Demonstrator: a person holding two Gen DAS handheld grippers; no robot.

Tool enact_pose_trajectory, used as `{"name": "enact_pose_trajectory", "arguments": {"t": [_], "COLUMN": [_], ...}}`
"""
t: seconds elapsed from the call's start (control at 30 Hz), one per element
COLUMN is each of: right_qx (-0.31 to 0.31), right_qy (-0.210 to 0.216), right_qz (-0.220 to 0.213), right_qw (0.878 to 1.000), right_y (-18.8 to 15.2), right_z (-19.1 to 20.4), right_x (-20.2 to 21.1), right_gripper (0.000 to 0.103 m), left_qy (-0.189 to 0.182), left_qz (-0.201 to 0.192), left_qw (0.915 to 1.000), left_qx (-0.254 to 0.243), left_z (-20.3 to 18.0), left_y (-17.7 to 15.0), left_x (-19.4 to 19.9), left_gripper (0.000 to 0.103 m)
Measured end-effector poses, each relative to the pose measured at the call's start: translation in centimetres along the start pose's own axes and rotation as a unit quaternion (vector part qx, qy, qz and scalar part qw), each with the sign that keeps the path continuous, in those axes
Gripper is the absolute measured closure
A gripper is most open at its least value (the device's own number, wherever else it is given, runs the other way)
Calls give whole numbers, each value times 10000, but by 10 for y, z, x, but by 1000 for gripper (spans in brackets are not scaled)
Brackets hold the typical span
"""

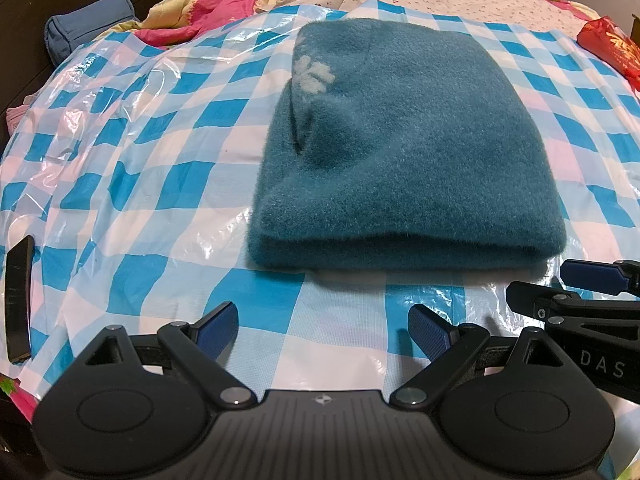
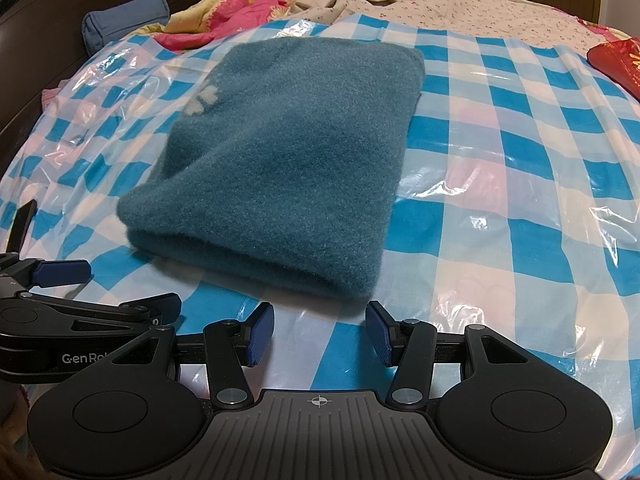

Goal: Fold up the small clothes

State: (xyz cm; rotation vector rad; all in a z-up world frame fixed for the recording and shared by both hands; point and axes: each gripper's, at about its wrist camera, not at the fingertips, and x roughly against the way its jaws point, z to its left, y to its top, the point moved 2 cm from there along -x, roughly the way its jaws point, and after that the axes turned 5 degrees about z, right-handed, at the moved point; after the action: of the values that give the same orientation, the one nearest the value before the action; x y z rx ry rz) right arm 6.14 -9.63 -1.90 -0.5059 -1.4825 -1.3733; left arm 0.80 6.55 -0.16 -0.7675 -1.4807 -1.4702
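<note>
A fuzzy teal garment [image 1: 404,152] with a pale flower mark lies folded into a thick rectangle on the blue-and-white checked plastic sheet [image 1: 160,184]; it also shows in the right wrist view [image 2: 288,168]. My left gripper [image 1: 322,330] is open and empty, just short of the garment's near folded edge. My right gripper [image 2: 320,332] is open and empty, close in front of the garment's near right corner. Each gripper shows at the edge of the other's view: the right gripper [image 1: 580,292] and the left gripper [image 2: 80,288].
The sheet [image 2: 500,160] covers a bed. Rumpled pink and floral bedding [image 1: 208,12] lies behind it. A blue cushion [image 1: 84,24] sits at the far left. A red bag [image 1: 612,44] lies at the far right. A dark flat object [image 1: 18,300] lies at the sheet's left edge.
</note>
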Motion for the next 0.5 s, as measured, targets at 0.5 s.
{"name": "enact_pose_trajectory", "arguments": {"t": [0.5], "right_qx": [44], "right_qy": [-42], "right_qz": [-12], "right_qw": [10000], "right_y": [-1], "right_z": [0], "right_x": [0], "right_gripper": [53], "left_qy": [5], "left_qz": [-3], "left_qw": [10000], "left_qx": [-4], "left_z": [0], "left_y": [0], "left_x": [0], "left_gripper": [2]}}
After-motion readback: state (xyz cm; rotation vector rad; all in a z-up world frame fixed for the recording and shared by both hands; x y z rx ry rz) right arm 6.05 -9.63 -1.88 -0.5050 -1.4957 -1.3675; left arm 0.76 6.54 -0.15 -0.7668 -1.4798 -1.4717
